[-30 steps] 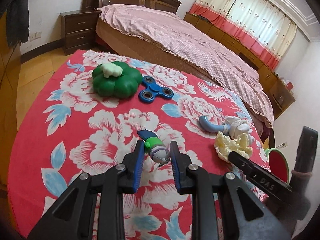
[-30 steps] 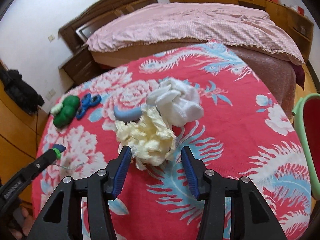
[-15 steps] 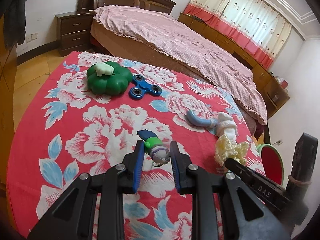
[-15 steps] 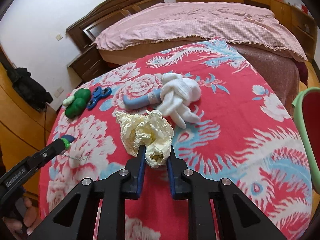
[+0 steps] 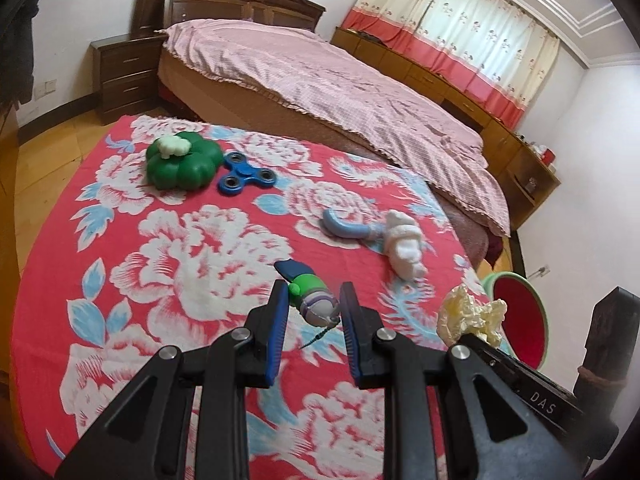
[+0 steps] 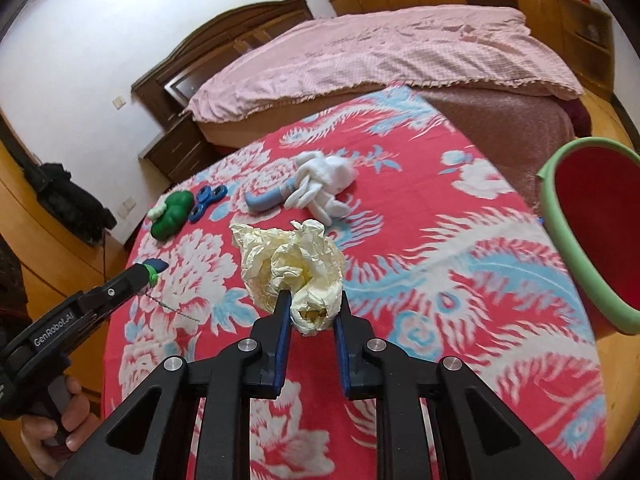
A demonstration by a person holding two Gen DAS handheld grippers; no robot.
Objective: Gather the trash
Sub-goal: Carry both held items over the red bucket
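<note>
Your right gripper [image 6: 310, 312] has its fingers clenched on the paper wad [image 6: 292, 264], lifted off the worktop [image 6: 440, 280], bin [image 6: 592, 232] to its right. Your left gripper [image 5: 314, 312] grasps the small toy [image 5: 310, 296], chain dangling. Sock bundle [image 5: 404, 248], spinner [image 5: 246, 174] and green toy [image 5: 182, 160] lie beyond the wad on the worktop
</note>
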